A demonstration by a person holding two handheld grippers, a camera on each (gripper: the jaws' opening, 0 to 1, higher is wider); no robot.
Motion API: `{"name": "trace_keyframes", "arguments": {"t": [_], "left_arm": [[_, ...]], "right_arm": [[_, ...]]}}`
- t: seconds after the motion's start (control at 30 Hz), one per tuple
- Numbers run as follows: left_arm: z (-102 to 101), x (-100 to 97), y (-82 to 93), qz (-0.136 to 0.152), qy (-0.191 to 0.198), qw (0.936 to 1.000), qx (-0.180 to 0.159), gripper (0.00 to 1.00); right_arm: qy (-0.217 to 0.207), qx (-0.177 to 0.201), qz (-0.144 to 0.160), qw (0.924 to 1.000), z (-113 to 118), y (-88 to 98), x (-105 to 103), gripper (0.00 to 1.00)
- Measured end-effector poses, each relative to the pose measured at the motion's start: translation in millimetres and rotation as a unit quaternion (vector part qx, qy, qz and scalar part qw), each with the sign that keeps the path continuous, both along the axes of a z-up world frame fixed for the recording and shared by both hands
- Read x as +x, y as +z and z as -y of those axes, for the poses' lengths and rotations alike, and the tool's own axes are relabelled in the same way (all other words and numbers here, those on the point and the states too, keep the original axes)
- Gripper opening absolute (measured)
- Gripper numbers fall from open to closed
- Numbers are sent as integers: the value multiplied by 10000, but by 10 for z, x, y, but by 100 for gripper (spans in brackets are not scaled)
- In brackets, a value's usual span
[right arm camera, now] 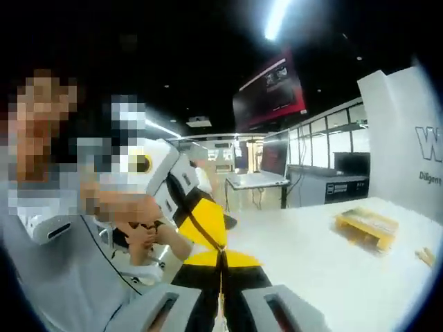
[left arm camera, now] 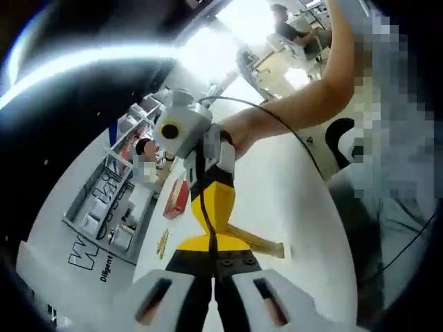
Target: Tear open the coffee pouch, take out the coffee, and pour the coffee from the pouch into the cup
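Both grippers pinch one yellow-black pouch [left arm camera: 213, 207] at frame centre: left gripper [left arm camera: 214, 294] closed on its lower edge, right gripper [left arm camera: 197, 142] gripping its top, bare forearm [left arm camera: 304, 97] stretching upper right.

left gripper [left arm camera: 211, 299]: fingers clamped | right gripper [right arm camera: 220, 308]: fingers clamped | facing each other

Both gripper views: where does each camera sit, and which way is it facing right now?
Left gripper view: rides on the left gripper, looking along its jaws over the white table at the yellow-and-black coffee pouch and the right gripper; the person's bare forearm shows.
Right gripper view: rides on the right gripper, facing back toward the person and the left gripper; a yellow box lies on the table.
Shared: the pouch held between both grippers.
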State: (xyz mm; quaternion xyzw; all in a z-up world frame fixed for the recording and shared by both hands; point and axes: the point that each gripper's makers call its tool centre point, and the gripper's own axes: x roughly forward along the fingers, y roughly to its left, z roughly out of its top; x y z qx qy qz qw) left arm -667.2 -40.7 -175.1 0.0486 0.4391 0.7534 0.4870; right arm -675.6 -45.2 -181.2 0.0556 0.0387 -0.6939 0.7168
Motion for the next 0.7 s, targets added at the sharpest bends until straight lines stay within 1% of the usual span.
{"name": "trace_keyframes", "arguments": {"t": [0.03,0.07,0.1,0.13,0.17,0.2,0.23,0.27,0.3,0.4,0.47,0.53,0.7], "left_arm": [[13,18,43,490,-87,9980,382,0],[26,22,83,713,-203,9951,651,0],[40,36,94,1001,-300,9911,828,0],[53,35,100,1214,-349,9872,979,0],[63,8,126,1262,-367,9849,1123,0],[70,9,139,1394,-429,9814,1251,0],[73,4,150,1509,-459,9780,1367,0],[89,-14,167,1614,-459,9745,1489,0],[91,-9,167,1745,-507,9709,1558,0],[112,-55,167,1749,-491,9699,1619,0],[108,-48,175,1796,-493,9685,1655,0],[110,-53,176,1762,-470,9698,1617,0],[102,-63,185,1795,-466,9691,1625,1]], "right_arm": [[61,-74,-30,9999,6,18,36,1],[85,-169,-62,9998,10,47,61,1],[121,-185,-92,9997,18,54,89,1],[144,-209,-248,9994,31,67,102,2],[112,-239,-274,9993,35,80,105,2],[122,-251,-270,9992,35,90,108,2],[133,-306,-342,9989,37,105,99,2],[128,-408,-554,9975,46,138,76,2],[167,-424,-638,9969,47,133,89,3],[73,-459,-605,9971,32,154,27,5],[55,-495,-595,9970,15,164,14,6],[3,-576,-632,9963,-9,183,-15,7],[-51,-769,-607,9952,-25,230,-52,7]]}}
